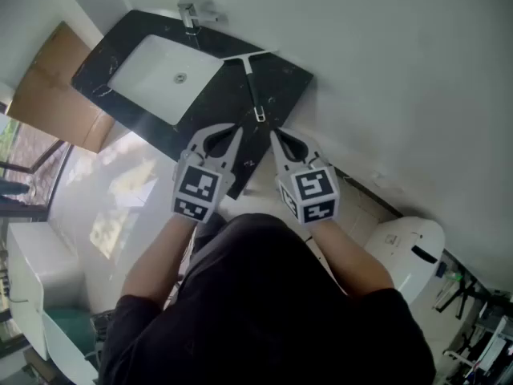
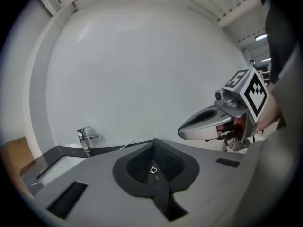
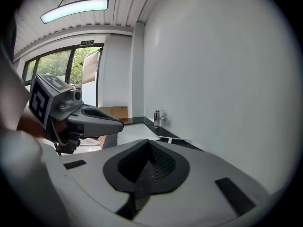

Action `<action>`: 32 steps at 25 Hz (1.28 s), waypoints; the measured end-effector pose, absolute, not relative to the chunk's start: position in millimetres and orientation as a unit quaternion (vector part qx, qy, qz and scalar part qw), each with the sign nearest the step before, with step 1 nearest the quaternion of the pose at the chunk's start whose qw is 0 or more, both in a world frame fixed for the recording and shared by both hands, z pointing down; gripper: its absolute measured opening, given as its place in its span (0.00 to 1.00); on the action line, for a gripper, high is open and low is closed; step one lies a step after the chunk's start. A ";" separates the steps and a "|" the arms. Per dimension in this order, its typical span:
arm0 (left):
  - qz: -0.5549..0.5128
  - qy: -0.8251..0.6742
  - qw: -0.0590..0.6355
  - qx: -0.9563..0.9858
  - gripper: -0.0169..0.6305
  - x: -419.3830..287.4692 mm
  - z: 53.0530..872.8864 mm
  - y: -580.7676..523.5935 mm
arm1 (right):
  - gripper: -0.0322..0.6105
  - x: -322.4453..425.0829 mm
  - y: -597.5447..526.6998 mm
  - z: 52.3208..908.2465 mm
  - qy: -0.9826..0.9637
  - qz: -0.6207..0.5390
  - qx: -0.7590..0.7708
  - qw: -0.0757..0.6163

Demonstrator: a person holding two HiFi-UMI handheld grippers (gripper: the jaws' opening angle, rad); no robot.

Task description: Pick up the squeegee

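Squeegee [image 1: 252, 87] lay flat on the black desk [image 1: 210, 112] in the head view, just right of the white sink [image 1: 152, 58]. Its blade sat up by the wall near the faucet [image 1: 192, 13], and its thin dark handle ran back toward the person. The left gripper [image 1: 237, 129] and right gripper [image 1: 275, 136] hung side by side near the handle's end, not touching it as far as I could tell. In the left gripper view the fingers [image 2: 171, 162] were pressed together with nothing between them, and the blade's pale edge peeked out past them by the wall. Right gripper view was the same story: fingers [image 3: 163, 162] closed and empty, squeegee [image 3: 174, 140] ahead on the desk. My guess was it'd be light and stiff, with a slick handle and a floppy rubber edge. So I'd have opened one gripper and pinched the handle around mid-length, across its narrow side, and left the blade alone.
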State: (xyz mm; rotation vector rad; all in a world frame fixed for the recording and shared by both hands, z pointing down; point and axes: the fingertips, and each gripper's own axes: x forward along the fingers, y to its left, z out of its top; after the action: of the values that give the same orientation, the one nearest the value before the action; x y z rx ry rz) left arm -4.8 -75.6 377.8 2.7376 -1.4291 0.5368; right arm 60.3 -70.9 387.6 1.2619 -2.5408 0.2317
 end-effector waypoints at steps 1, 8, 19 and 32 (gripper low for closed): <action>0.173 -0.455 0.002 0.874 0.03 -4.6 379.2 -77.8 | 0.07 60.0 -73.8 390.9 -0.882 0.082 0.439 0.149; 0.183 -0.440 0.008 0.879 0.03 -11.2 389.7 -97.3 | 0.10 50.4 -99.4 407.8 -0.875 0.098 0.446 0.162; 0.194 -0.404 0.026 0.894 0.03 -33.6 404.4 -176.1 | 0.18 21.2 -193.7 442.3 -0.844 0.122 0.480 0.204; 0.214 -0.380 0.074 0.897 0.03 -55.2 451.1 -254.9 | 0.28 0.9 -299.7 521.9 -0.805 0.167 0.499 0.272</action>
State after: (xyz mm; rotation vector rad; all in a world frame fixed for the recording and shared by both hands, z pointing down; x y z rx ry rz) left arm -55.2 -254.9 451.1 2.6915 -1.1397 0.6423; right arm 0.9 -299.7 521.9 1.3441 -2.1676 0.4482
